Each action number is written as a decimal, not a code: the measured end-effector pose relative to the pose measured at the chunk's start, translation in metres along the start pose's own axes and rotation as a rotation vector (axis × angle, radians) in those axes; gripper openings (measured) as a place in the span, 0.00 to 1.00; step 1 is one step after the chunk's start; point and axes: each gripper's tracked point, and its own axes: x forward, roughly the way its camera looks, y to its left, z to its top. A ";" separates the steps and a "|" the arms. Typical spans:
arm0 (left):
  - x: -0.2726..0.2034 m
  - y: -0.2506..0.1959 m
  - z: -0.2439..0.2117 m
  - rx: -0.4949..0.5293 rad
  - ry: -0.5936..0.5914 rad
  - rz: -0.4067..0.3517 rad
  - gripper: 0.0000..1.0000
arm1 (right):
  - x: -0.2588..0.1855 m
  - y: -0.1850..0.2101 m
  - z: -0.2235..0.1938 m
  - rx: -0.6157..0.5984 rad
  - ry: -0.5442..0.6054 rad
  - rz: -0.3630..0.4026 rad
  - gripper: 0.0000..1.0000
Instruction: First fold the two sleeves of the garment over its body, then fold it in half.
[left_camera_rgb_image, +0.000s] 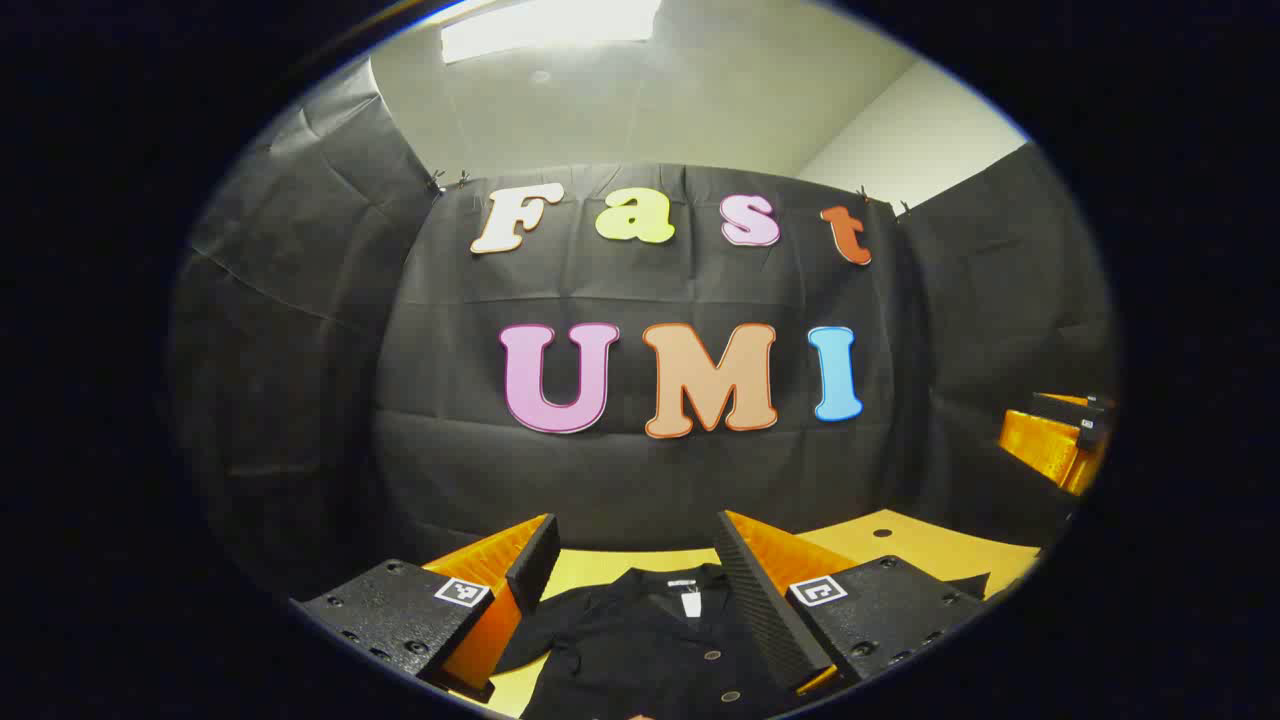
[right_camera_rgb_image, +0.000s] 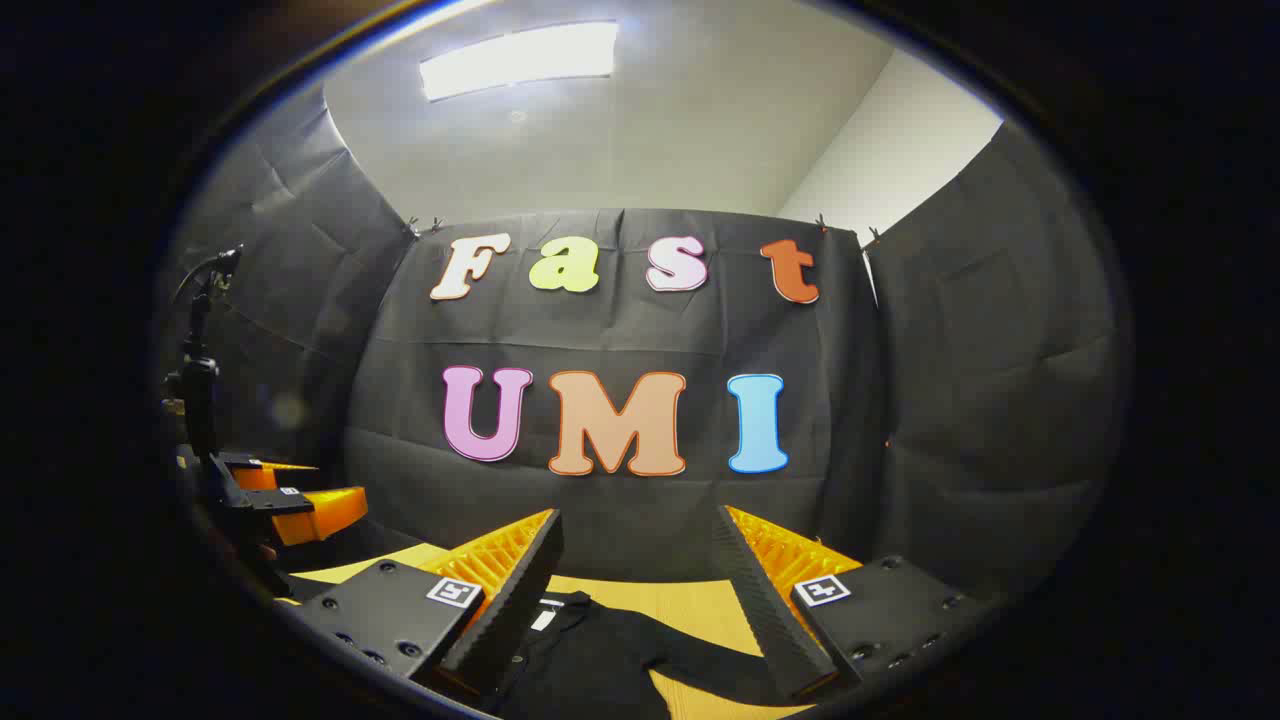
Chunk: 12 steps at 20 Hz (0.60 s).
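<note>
Black cloth is what you have under both tools: a dark shirt (left_camera_rgb_image: 640, 640) spread flat on the yellow counter (left_camera_rgb_image: 900, 545). In the left gripper view your left gripper (left_camera_rgb_image: 630, 560) hangs above it with its jaws spread wide and nothing between them. Between those jaws you see the collar (left_camera_rgb_image: 685, 578) with a small white tag at the far end, and a row of buttons (left_camera_rgb_image: 712, 656) running back toward you, so the shirt's long axis lies along the line of the jaws, neck pointing away from you. One short sleeve (left_camera_rgb_image: 535, 630) spreads out under the left-hand jaw. Far off beyond the right-hand jaw, part of your other tool shows at the edge.

In the right gripper view your right gripper (right_camera_rgb_image: 640, 560) also has its jaws spread and empty. Here a sleeve (right_camera_rgb_image: 720, 660) stretches across the gap, running from the shirt's body under the left-hand jaw toward the right-hand jaw, crosswise to them, lying on bare counter. Beyond the left-hand jaw your left gripper appears, held above the counter.
</note>
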 end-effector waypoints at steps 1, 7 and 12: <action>-0.001 0.003 0.002 -0.001 -0.006 0.001 0.92 | 0.000 -0.001 -0.001 0.003 0.001 -0.008 0.99; -0.003 0.020 0.008 0.000 -0.020 0.037 0.92 | 0.000 0.002 0.000 -0.011 0.006 0.011 0.97; -0.008 0.029 0.017 0.013 -0.047 0.063 0.92 | -0.001 0.006 -0.001 -0.027 0.000 0.024 0.99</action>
